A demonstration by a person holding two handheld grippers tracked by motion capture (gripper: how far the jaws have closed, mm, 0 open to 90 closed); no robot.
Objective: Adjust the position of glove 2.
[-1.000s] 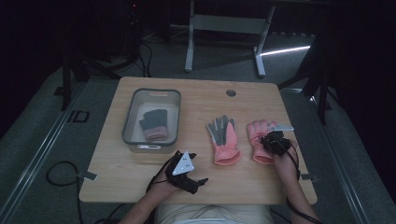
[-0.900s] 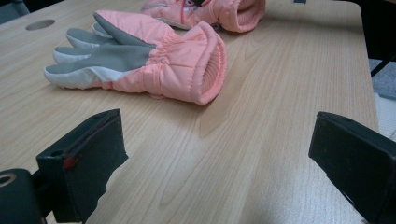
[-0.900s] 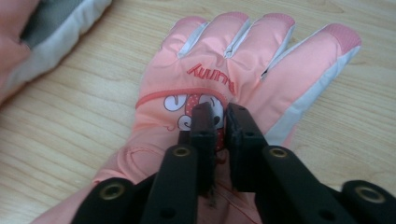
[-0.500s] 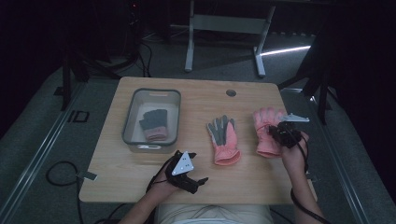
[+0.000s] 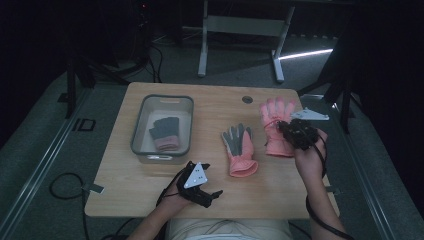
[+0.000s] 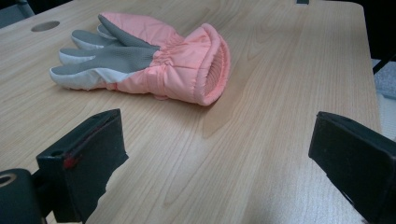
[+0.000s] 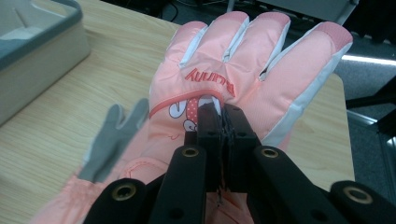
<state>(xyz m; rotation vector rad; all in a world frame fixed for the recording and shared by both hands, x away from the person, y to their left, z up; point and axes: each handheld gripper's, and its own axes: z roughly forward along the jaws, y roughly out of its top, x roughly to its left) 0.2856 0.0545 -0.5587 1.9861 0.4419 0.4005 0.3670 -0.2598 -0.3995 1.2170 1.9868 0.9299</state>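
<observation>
since a second ago, the right gripper (image 5: 292,131) is lifting a pink glove (image 5: 278,120) (pinched tight) at three o'clock on the table (image 5: 150,195); the left gripper (image 5: 209,196) is waiting wide open.

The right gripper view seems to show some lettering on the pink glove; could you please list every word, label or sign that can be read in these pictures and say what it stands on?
"Bunny": red letters, seen upside down, on the back of the pink glove pinched in the right gripper.
Below the word is a small cartoon print, too hidden by the jaws to read.
Nothing readable on the other pink glove, the bin or the table.
</observation>
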